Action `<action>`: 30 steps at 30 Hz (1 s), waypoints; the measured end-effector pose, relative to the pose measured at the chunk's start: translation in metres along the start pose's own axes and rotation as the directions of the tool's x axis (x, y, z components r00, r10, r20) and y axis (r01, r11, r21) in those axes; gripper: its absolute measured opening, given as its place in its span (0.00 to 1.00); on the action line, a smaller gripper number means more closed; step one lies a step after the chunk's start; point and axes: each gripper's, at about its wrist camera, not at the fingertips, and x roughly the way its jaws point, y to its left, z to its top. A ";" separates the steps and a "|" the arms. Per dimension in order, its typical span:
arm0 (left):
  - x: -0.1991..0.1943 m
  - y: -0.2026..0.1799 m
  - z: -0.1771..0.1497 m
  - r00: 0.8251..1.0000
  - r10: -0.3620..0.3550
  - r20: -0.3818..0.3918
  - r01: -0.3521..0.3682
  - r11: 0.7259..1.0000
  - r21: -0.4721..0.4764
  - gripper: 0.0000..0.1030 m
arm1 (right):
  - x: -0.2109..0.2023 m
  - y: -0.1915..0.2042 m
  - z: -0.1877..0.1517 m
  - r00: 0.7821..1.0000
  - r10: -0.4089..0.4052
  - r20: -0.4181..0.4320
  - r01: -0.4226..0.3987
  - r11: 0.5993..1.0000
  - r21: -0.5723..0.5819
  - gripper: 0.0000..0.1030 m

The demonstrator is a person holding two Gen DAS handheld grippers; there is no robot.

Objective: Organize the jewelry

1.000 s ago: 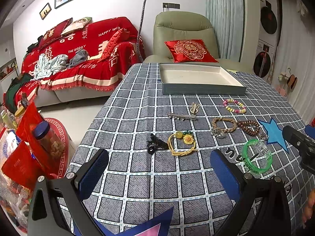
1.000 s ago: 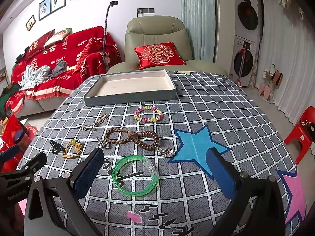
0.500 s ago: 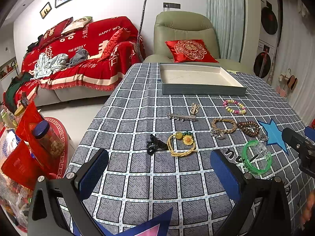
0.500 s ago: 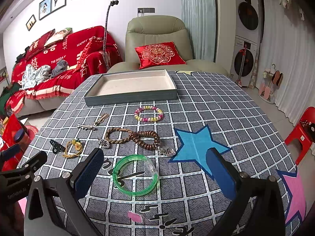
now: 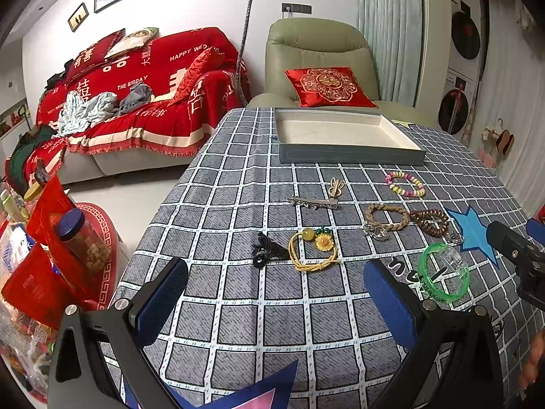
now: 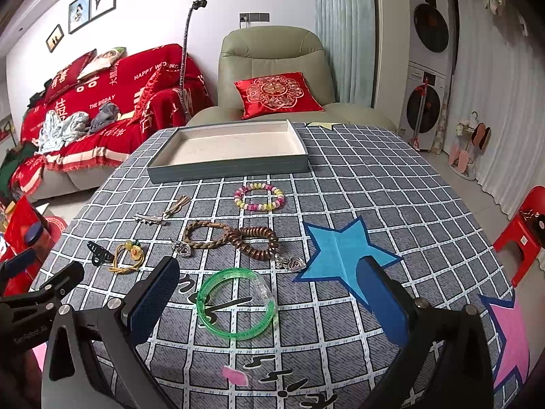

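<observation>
On the checked grey counter (image 6: 374, 177), jewelry scattered loose, all of it outside the tray (image 6: 228, 167). Green bangle (image 6: 236, 303) nearest the right claw (image 6: 269, 303), lying flat between its blue pads, untouched. Just beyond, brown coiled bracelet (image 6: 255, 240) touching braided rope bracelet (image 6: 204, 233), a silver heart charm (image 6: 289, 261) at the end of one and another (image 6: 183, 248) at the end of the other. Farther back, pastel bead bracelet (image 6: 259, 197) alone, near the tray's front wall. Off to the left, silver hair clip (image 5: 313, 201) with a small gold clip (image 5: 336, 184) just behind it. Closer to the left claw (image 5: 272, 293), yellow cord bracelet (image 5: 311, 250) with sunflower charm, black hair clip (image 5: 265, 250) just beside it on the left.

Tray shallow, grey-walled, cream-lined, holding nothing, set at the far side of the counter.

Left claw wide apart, gripping nothing, hovering over bare cloth short of the yellow cord bracelet. Right claw likewise wide apart, gripping nothing, raised above the counter.

Blue star patch (image 6: 340, 248) on the cloth right of the brown bracelet. Behind the counter, green armchair (image 6: 272, 54) with red cushion (image 6: 276, 93); red-draped sofa (image 5: 136, 95) off to the left.
</observation>
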 end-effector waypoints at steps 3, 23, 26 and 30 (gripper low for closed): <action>0.000 0.000 0.000 1.000 0.000 0.000 0.000 1.000 0.000 1.00 | 0.000 0.000 0.000 1.000 0.000 0.001 0.000 1.000 0.000 1.00; 0.001 0.000 0.000 1.000 -0.001 -0.002 0.001 1.000 -0.003 1.00 | -0.001 -0.001 0.000 1.000 -0.001 -0.002 0.001 1.000 0.001 1.00; 0.004 0.000 -0.001 1.000 -0.002 -0.007 0.001 1.000 -0.008 1.00 | -0.001 0.000 -0.001 1.000 -0.002 -0.002 0.002 1.000 0.000 1.00; 0.007 0.004 -0.001 1.000 -0.004 -0.017 0.004 1.000 -0.016 1.00 | 0.003 0.002 -0.006 1.000 -0.004 -0.010 0.004 1.000 0.001 1.00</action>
